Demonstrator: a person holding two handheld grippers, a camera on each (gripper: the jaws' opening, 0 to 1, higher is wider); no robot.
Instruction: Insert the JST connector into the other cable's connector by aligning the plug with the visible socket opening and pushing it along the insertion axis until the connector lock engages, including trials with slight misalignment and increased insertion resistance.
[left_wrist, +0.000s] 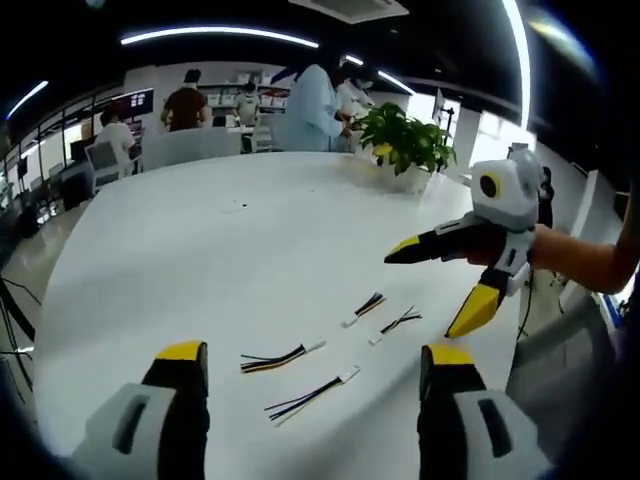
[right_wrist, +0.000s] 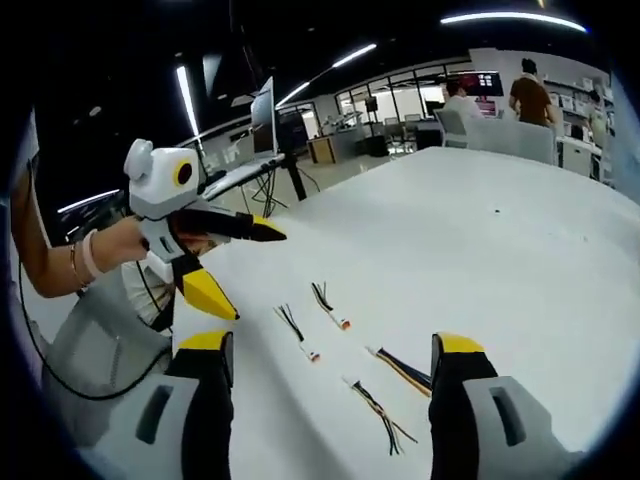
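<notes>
- Left hand-held gripper (left_wrist: 315, 365) hovering above the white tabletop (left_wrist: 200, 260), jaws standing wide apart, gripping nothing; seen from the other side (right_wrist: 235, 270), likewise gaping, yellow tips pointing out over the surface.
- Right hand-held gripper (right_wrist: 335, 355) also hanging over the tabletop (right_wrist: 500, 260) with jaws spread and empty; in the left gripper view (left_wrist: 425, 290) entering from the right, carried by a bare forearm.
- Four short cable pieces lying loose and apart from each other on the tabletop, between the two grippers, untouched by either.
- In the left gripper view, nearest cable (left_wrist: 310, 393) and yellow-black cable (left_wrist: 280, 358) lying roughly side by side, long axes running left to right, white connector ends pointing right, loose wires fanning left.
- Further out, a shorter cable (left_wrist: 364, 308) and a thin dark cable (left_wrist: 396, 324) lying slanted, connectors pointing toward the near-left.
- Connectors themselves too small for reading socket openings.
- Potted plant (left_wrist: 405, 145) sitting at the far edge; people standing beyond.
</notes>
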